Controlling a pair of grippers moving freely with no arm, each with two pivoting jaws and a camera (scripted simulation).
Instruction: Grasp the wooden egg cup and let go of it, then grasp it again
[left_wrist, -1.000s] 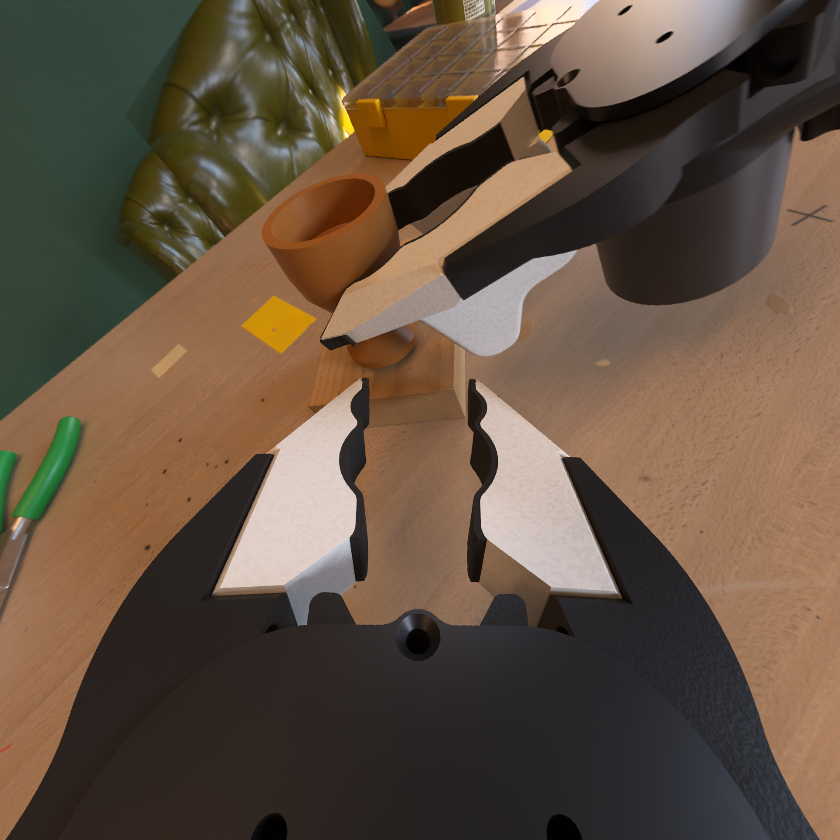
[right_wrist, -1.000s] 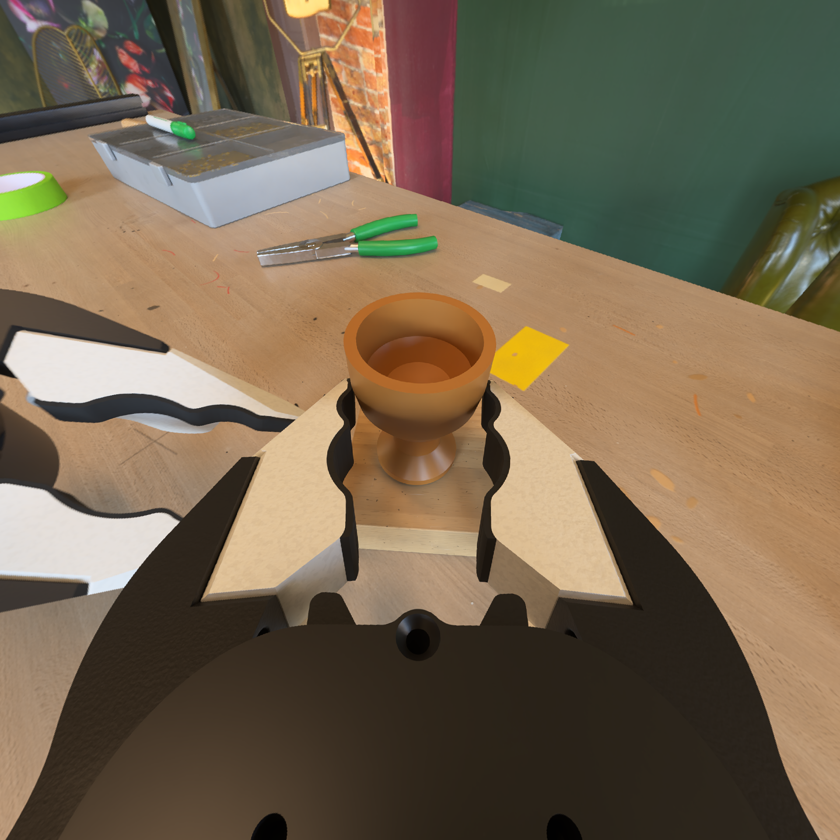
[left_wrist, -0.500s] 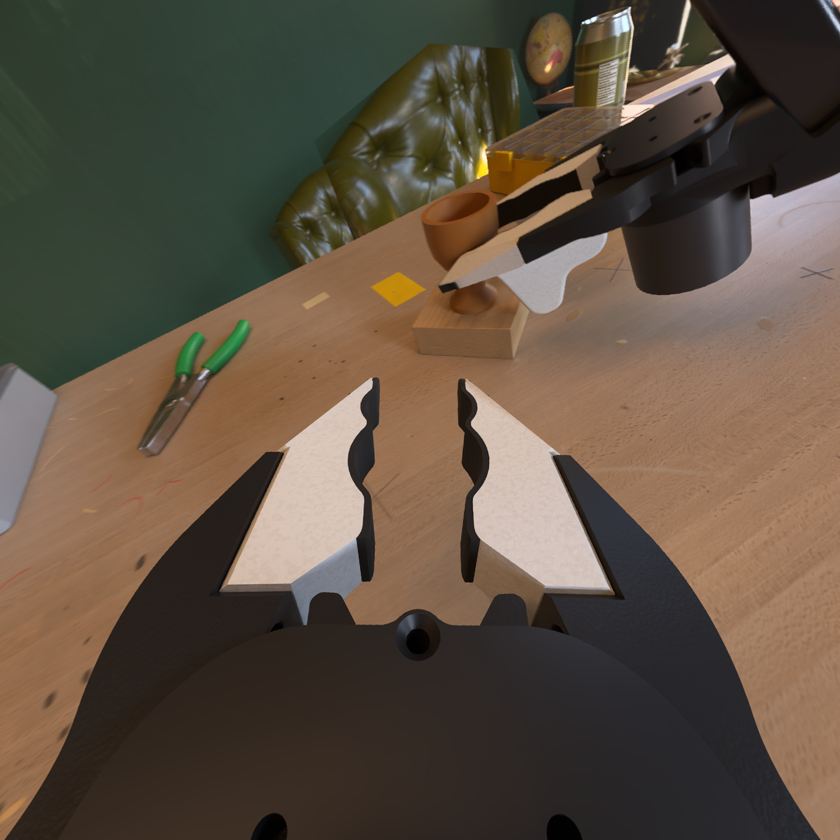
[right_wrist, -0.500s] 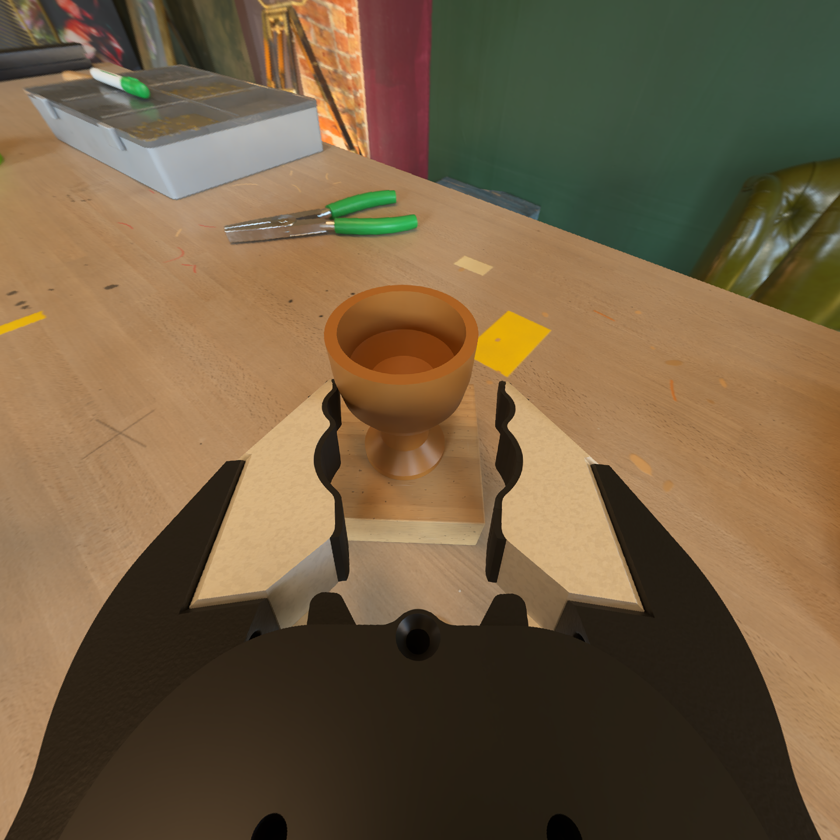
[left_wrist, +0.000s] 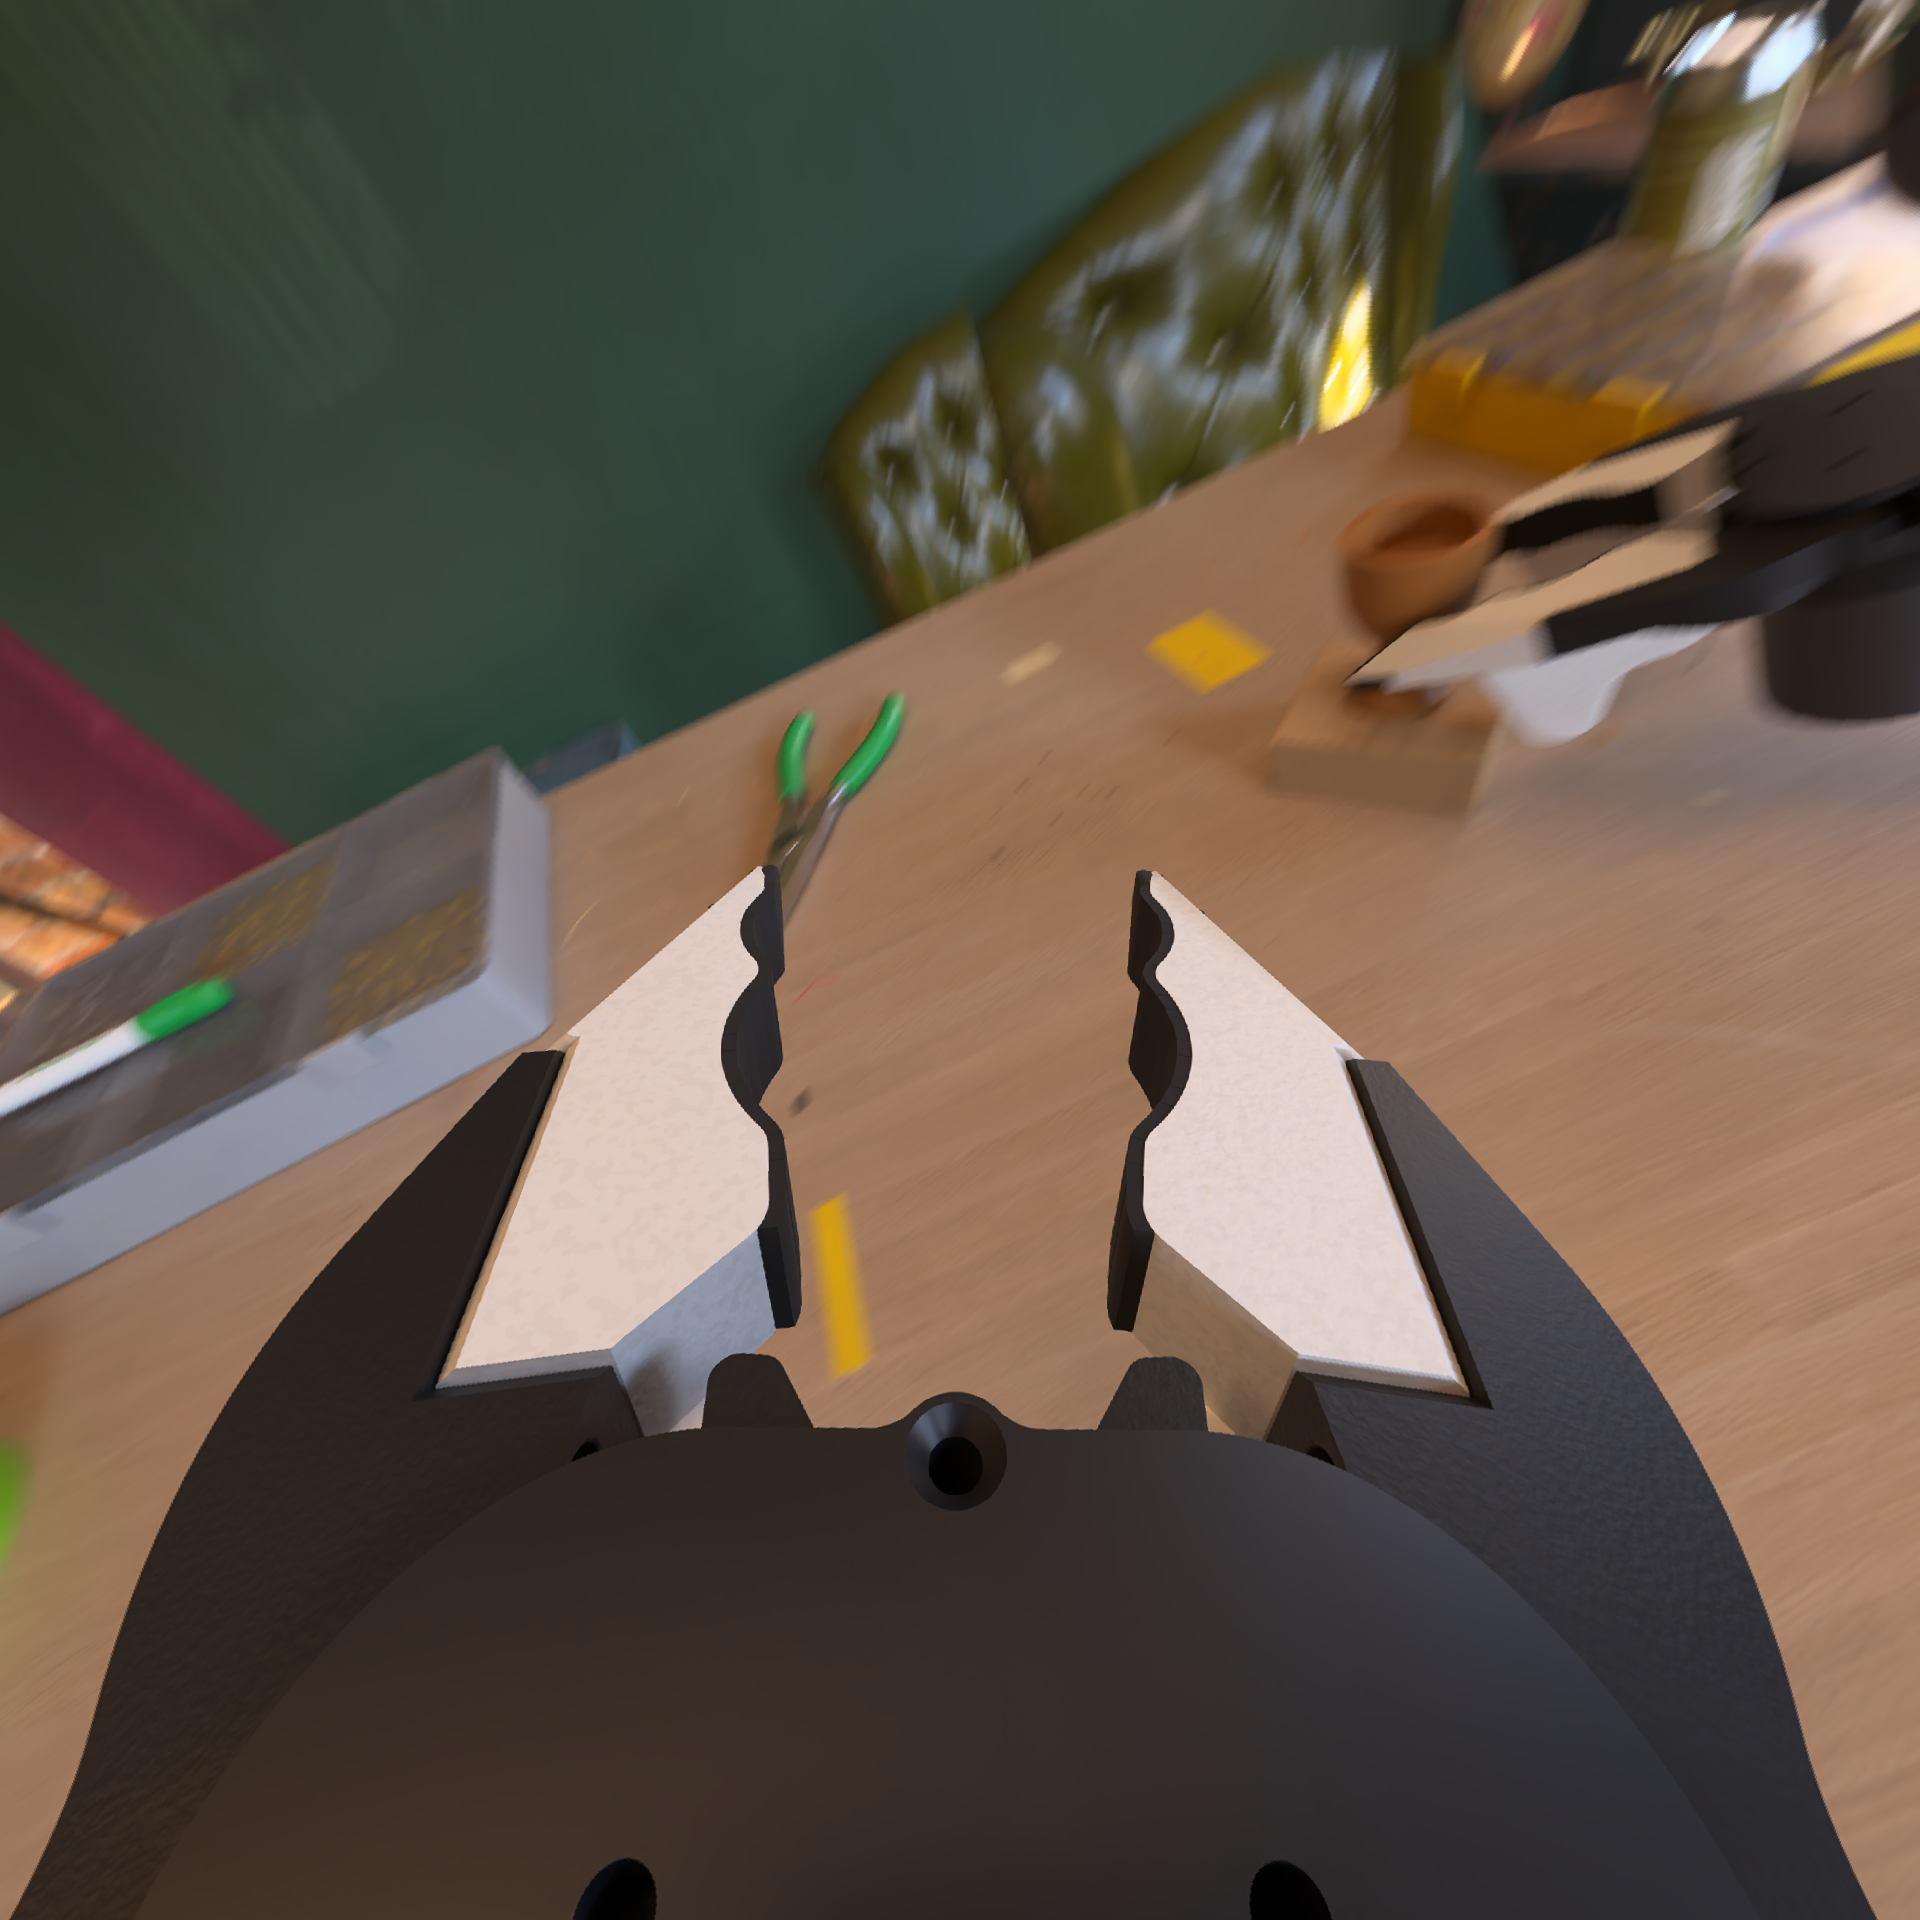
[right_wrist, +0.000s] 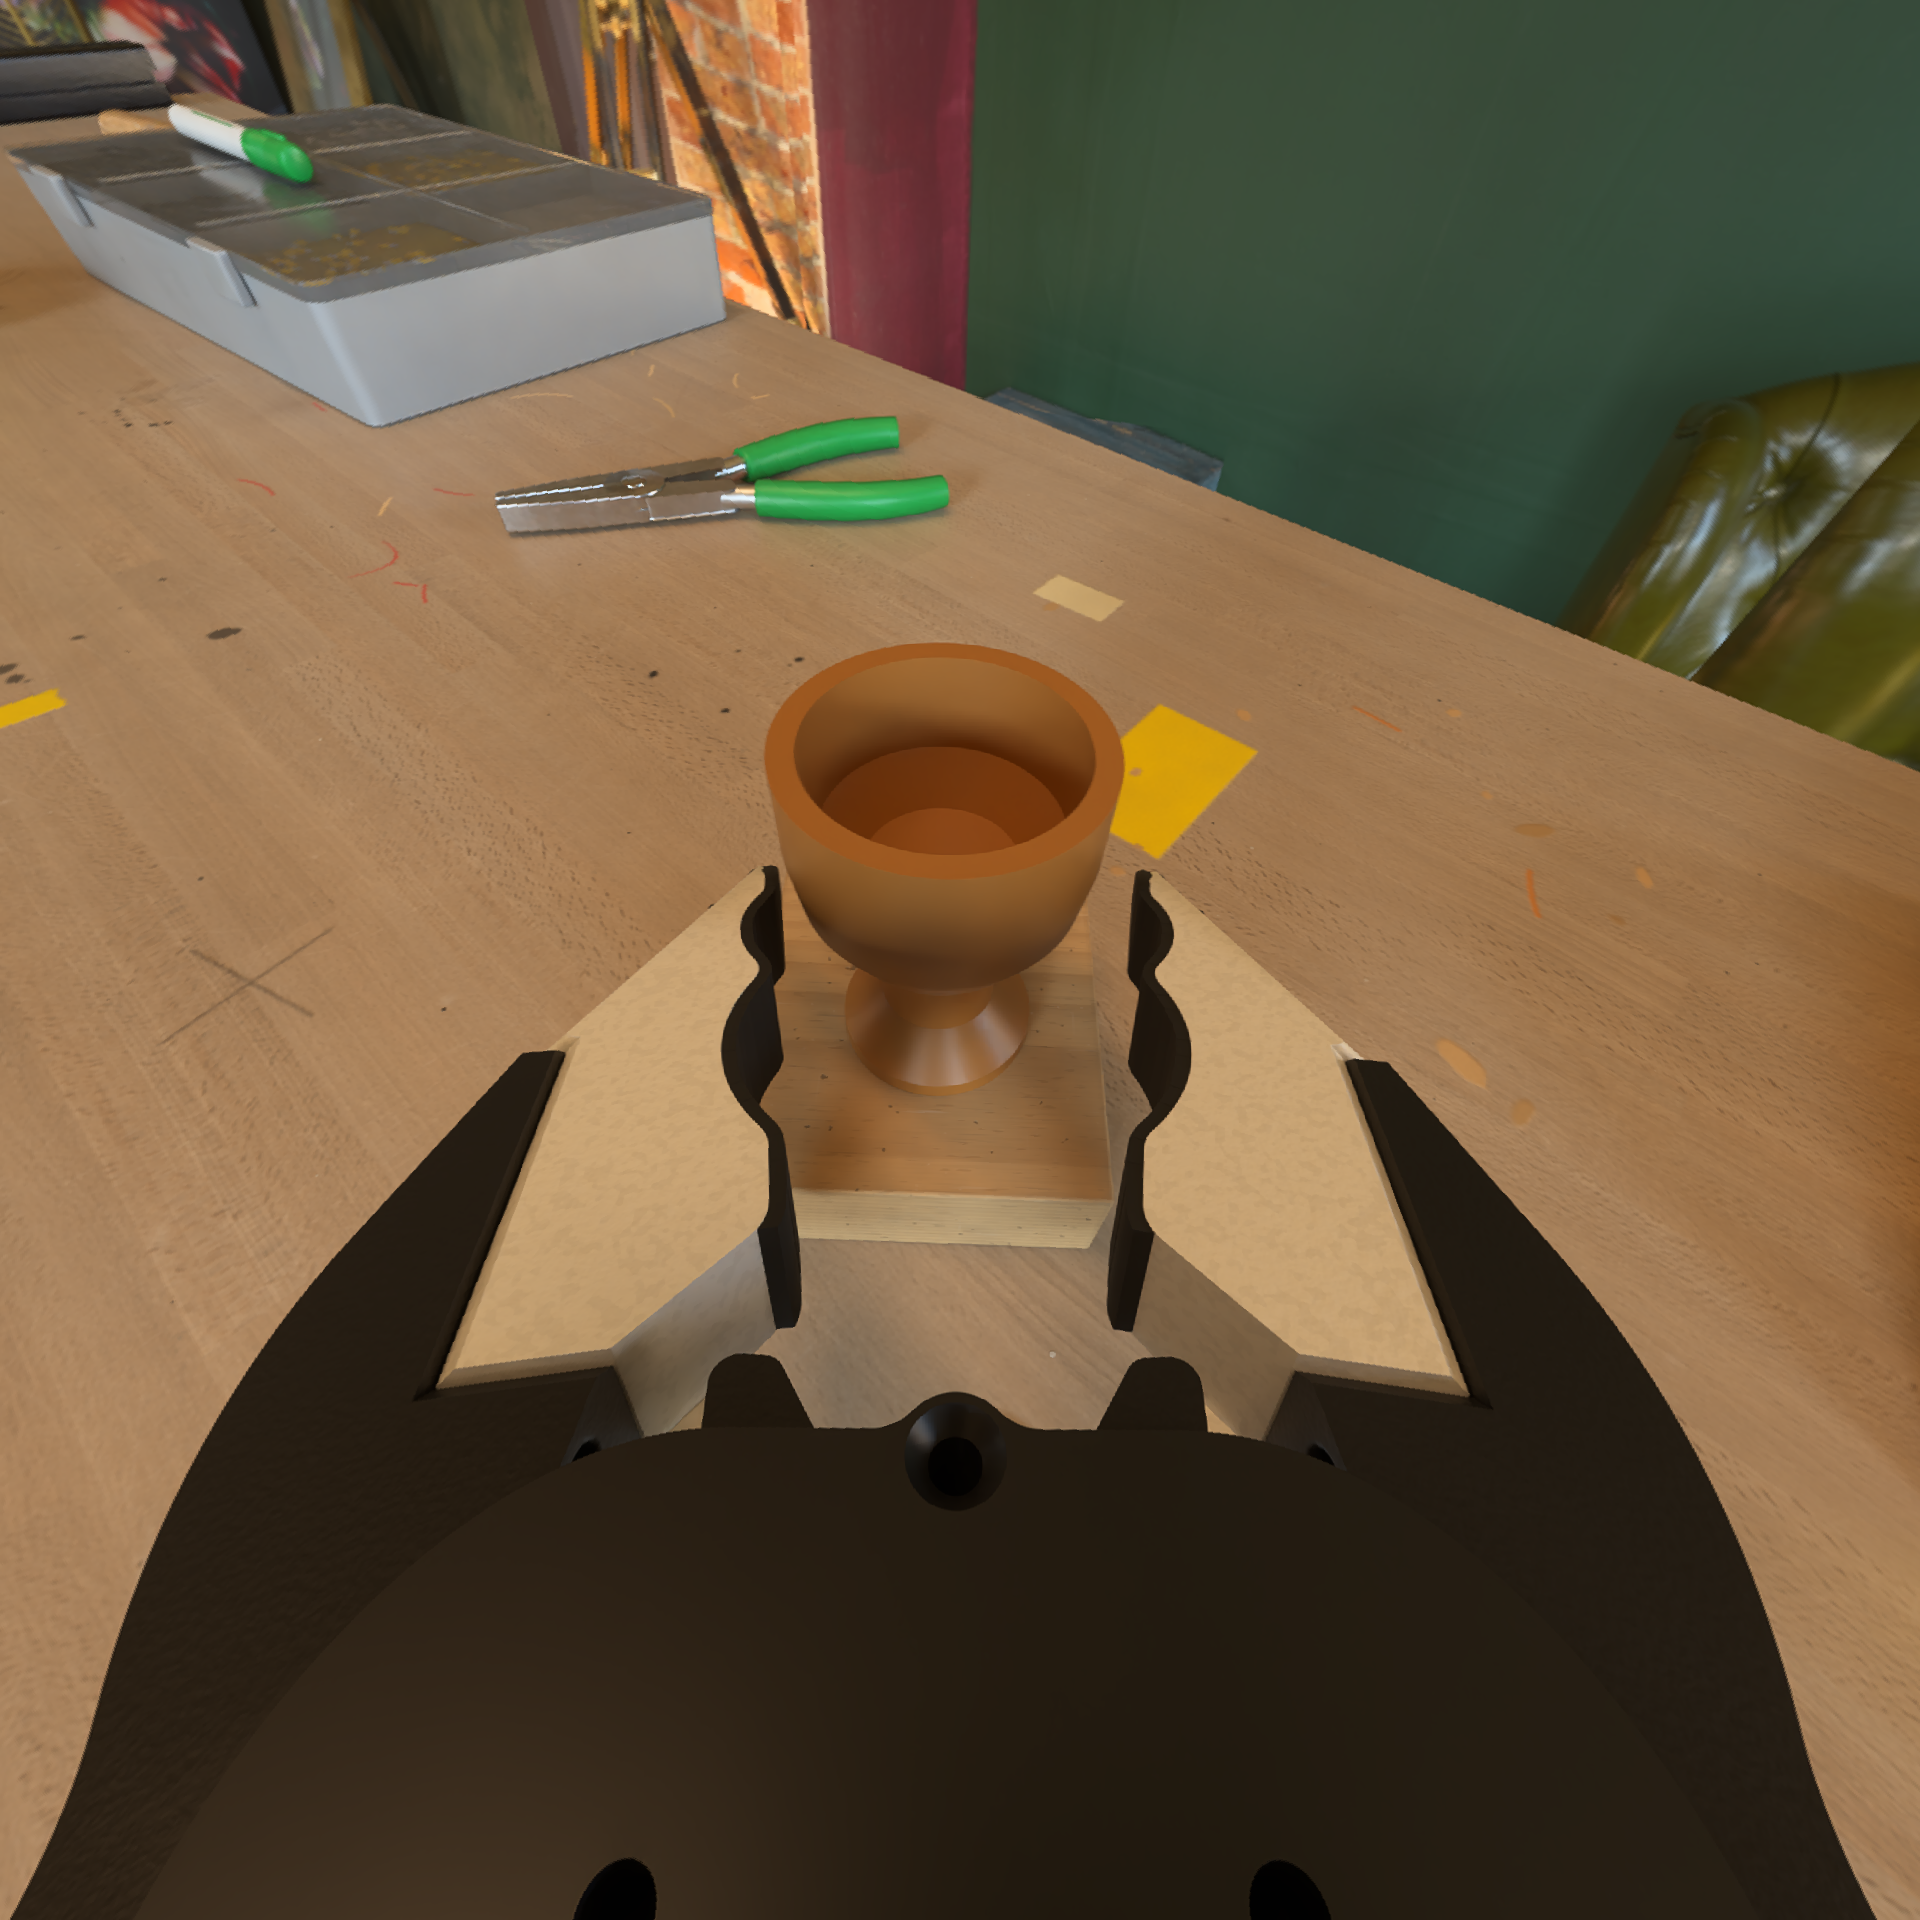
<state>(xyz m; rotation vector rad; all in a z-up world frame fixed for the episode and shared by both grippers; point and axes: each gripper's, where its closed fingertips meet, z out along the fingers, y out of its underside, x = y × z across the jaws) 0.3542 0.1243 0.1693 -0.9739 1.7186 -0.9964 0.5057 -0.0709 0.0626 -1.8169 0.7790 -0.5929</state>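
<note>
Wooden and smooth-turned, the egg cup (right_wrist: 943, 831) stands upright on a small block (right_wrist: 940, 1164) on the tabletop (right_wrist: 364, 779), its bowl between the spread fingertips of the right hand-held gripper (right_wrist: 954, 883), untouched. Well apart, the left hand-held gripper (left_wrist: 954, 883) hangs open over bare tabletop. Its view is blurred, showing the cup (left_wrist: 1408, 556) only hazily.

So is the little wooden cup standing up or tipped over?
Standing up. The egg cup sits on its foot on the wooden block, mouth upward, empty.
</note>
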